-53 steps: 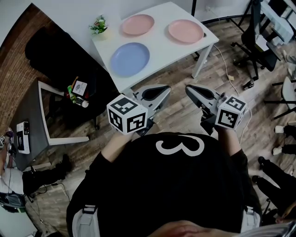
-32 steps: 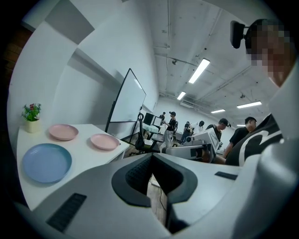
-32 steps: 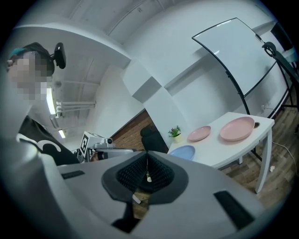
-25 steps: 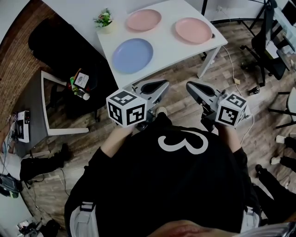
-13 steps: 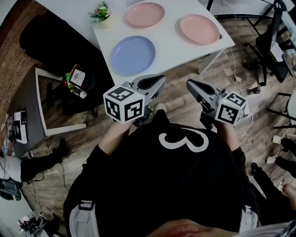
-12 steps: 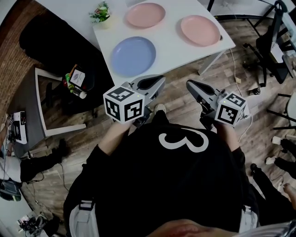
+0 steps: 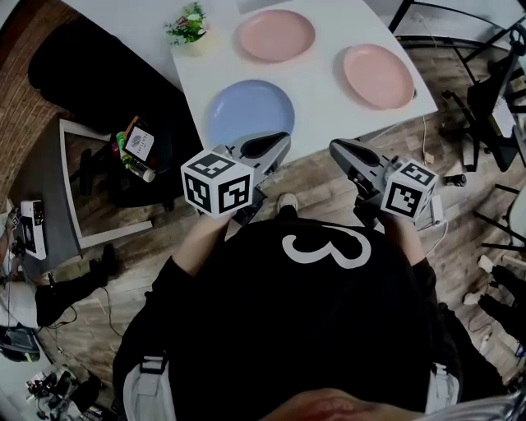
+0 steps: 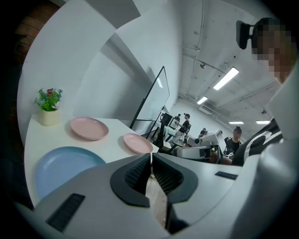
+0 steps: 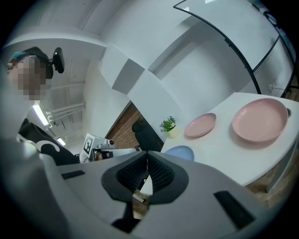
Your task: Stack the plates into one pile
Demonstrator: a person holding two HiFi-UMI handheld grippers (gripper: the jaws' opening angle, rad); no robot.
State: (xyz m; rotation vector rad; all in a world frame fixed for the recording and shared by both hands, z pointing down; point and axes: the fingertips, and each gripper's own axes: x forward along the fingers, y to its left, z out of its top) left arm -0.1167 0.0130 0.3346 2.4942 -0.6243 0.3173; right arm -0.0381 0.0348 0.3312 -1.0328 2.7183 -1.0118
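Note:
Three plates lie apart on the white table [image 7: 325, 94]: a blue plate [image 7: 249, 112] nearest me, a pink plate [image 7: 275, 35] behind it and a second pink plate [image 7: 378, 76] to the right. The left gripper view shows the blue plate [image 8: 63, 165] and both pink ones [image 8: 88, 128] [image 8: 137, 143]. My left gripper [image 7: 285, 137] hovers shut and empty at the table's near edge, just short of the blue plate. My right gripper [image 7: 333, 146] is shut and empty over the floor beside that edge. The right gripper view shows the right pink plate [image 9: 260, 119].
A small potted plant [image 7: 189, 25] stands at the table's far left corner. A grey side table [image 7: 66, 185] and a black bin with bottles [image 7: 136, 148] are on the floor at left. Office chairs [image 7: 493, 90] and cables are at right.
The table and plates have drawn nearer and lower in the head view as I step closer. Both grippers stay shut and level in front of me.

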